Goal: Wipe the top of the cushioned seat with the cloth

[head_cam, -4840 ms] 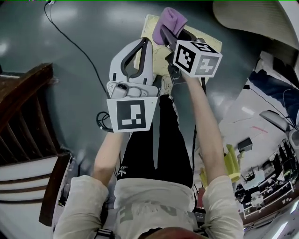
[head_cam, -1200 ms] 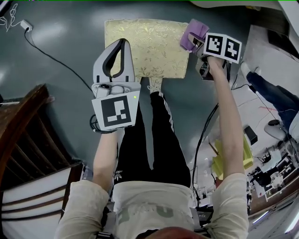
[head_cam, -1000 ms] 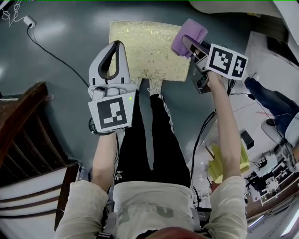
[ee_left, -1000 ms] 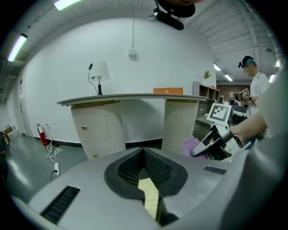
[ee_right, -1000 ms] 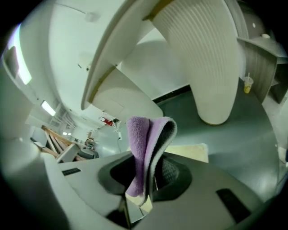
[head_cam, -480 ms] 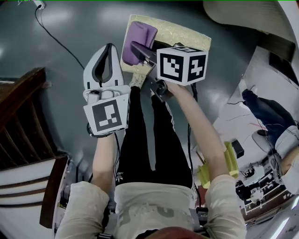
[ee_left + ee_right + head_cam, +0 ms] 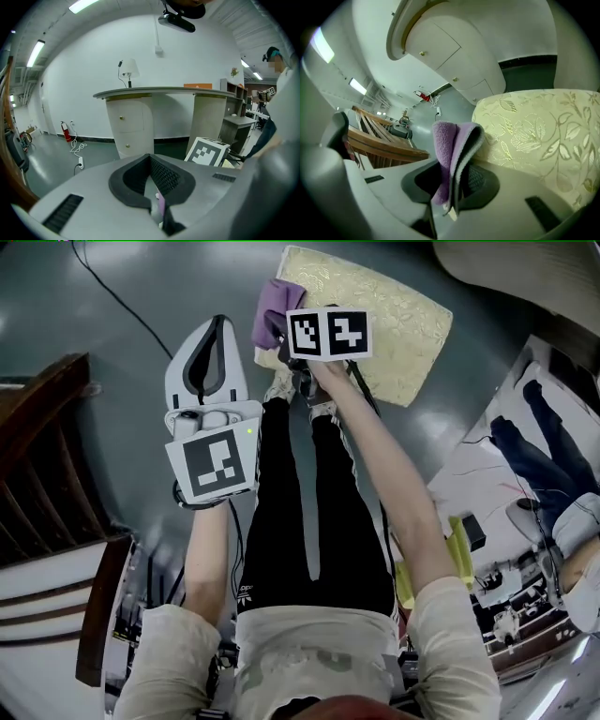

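The cushioned seat is a pale gold pad with a leaf pattern, lying at the top of the head view. A folded purple cloth sits over its near-left corner, and my right gripper is shut on it. In the right gripper view the cloth stands up between the jaws of my right gripper, with the seat just to its right. My left gripper hangs in the air left of the seat, shut and holding nothing. The left gripper points at the room, not at the seat.
The person's black-trousered legs run down from the seat's near edge. A dark wooden slatted frame stands at the left. A cable trails over the grey floor. A white curved counter stands beyond; clutter lines the right side.
My right gripper has carried the cloth across the seat from its right side to its near-left corner. The left gripper has stayed shut beside the seat.
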Demonstrator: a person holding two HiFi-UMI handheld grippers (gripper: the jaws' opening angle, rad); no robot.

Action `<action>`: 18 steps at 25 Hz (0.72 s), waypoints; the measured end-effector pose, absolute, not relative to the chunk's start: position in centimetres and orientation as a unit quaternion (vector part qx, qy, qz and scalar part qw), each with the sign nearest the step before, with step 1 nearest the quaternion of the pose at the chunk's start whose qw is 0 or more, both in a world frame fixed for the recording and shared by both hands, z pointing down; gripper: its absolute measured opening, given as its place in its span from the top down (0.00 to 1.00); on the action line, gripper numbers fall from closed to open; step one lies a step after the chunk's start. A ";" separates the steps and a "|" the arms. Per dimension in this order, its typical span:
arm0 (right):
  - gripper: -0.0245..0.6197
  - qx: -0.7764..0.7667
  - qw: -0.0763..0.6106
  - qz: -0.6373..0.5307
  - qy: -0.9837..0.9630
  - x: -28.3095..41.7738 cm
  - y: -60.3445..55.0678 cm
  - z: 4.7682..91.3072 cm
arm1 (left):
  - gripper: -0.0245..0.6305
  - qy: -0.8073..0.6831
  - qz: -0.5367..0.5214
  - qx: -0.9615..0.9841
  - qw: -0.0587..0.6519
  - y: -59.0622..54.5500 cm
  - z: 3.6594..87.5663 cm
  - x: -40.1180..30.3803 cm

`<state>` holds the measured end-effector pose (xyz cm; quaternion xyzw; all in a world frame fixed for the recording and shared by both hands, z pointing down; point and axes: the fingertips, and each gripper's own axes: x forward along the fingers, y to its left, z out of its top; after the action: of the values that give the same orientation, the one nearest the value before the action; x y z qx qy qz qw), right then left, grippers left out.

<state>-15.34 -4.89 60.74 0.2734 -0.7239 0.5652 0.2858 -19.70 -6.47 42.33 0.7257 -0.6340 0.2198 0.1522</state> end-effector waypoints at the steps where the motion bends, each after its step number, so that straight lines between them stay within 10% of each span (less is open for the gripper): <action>1: 0.81 0.275 0.285 0.568 -0.722 -15.2 -4.9 60.8 | 0.95 -0.632 0.221 0.727 0.151 -6.4 42.4 -19.7; 18: 0.81 0.317 0.295 0.568 -0.700 -5.4 -3.6 60.0 | 0.95 -0.589 0.209 0.768 0.138 -7.7 40.9 -13.6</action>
<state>-5.42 -3.65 60.01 0.3167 -0.7004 0.5675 0.2952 -13.57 -7.74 40.93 0.7683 -0.5893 0.2085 0.1378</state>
